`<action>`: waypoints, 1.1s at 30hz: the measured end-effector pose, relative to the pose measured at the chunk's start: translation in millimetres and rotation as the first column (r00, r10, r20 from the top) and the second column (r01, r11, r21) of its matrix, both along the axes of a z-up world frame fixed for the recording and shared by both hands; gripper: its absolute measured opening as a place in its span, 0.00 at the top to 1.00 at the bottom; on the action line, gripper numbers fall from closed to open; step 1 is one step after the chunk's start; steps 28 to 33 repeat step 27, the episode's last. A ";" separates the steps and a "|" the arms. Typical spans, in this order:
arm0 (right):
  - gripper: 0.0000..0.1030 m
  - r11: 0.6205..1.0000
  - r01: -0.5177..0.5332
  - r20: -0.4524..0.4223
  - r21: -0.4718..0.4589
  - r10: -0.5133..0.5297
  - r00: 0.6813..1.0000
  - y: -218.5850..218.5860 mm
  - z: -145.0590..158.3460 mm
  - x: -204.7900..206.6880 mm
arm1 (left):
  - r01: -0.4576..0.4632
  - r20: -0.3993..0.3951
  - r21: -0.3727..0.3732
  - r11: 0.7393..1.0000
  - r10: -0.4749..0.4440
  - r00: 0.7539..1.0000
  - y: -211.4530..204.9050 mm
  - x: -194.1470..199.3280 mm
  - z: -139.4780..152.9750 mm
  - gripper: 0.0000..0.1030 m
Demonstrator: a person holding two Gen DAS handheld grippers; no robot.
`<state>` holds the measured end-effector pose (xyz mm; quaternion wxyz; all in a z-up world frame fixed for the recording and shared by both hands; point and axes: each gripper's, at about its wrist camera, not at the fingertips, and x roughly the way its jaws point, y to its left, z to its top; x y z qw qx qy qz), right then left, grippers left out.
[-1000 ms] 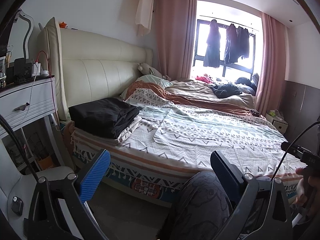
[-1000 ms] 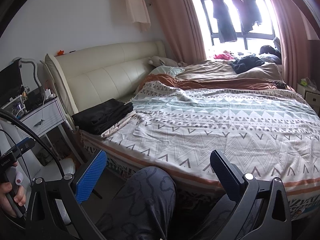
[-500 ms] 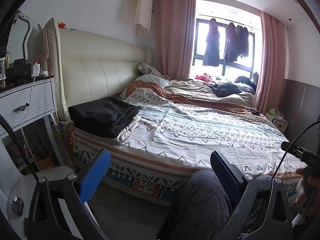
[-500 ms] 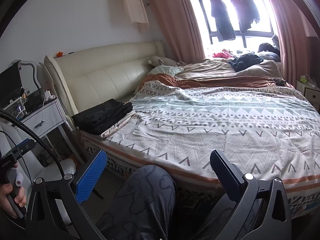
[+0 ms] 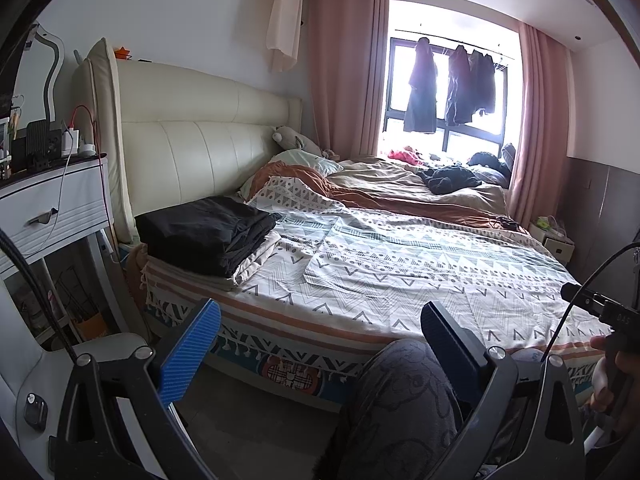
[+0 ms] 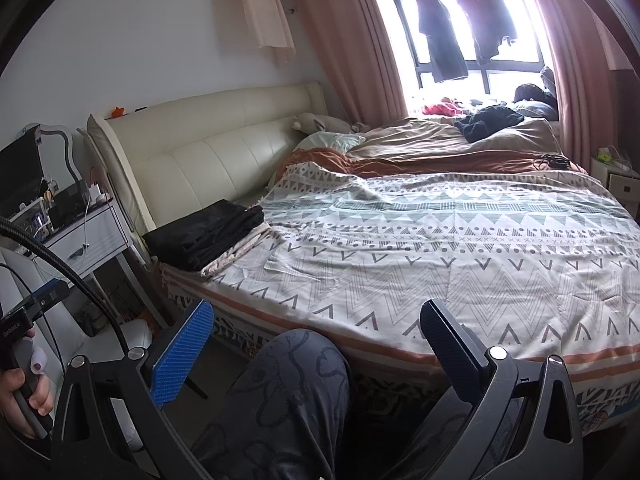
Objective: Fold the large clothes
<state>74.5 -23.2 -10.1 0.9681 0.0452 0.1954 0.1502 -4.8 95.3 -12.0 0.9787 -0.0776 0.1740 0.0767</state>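
Note:
A folded black garment (image 5: 206, 236) lies on a folded beige one at the bed's near left corner, next to the headboard; it also shows in the right wrist view (image 6: 204, 236). Another dark garment (image 5: 450, 178) lies crumpled at the far side of the bed, also in the right wrist view (image 6: 488, 120). My left gripper (image 5: 320, 344) is open and empty, held off the bed's near edge above the person's knee (image 5: 400, 404). My right gripper (image 6: 316, 340) is open and empty too, held before the bed edge.
The patterned bedspread (image 5: 400, 264) covers the bed (image 6: 440, 248), with a brown blanket (image 5: 400, 196) behind it. A white bedside table (image 5: 52, 216) stands at left, a white chair (image 5: 24, 368) below it. Clothes (image 5: 452, 84) hang at the window.
Both views have shifted only slightly; the grippers stay open and nothing on the bed has moved.

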 end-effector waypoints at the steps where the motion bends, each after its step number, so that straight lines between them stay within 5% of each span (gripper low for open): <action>1: 0.00 1.000 0.001 0.000 0.001 -0.001 1.000 0.0 0.1 -0.1 | 0.000 0.000 0.001 1.000 0.000 1.000 -0.3 0.1 -0.1 0.01; 33: 0.00 1.000 0.031 0.006 -0.004 -0.031 0.999 -1.5 -1.3 -17.0 | 0.019 0.070 0.002 1.000 -0.019 0.997 -6.6 -27.8 5.7 0.01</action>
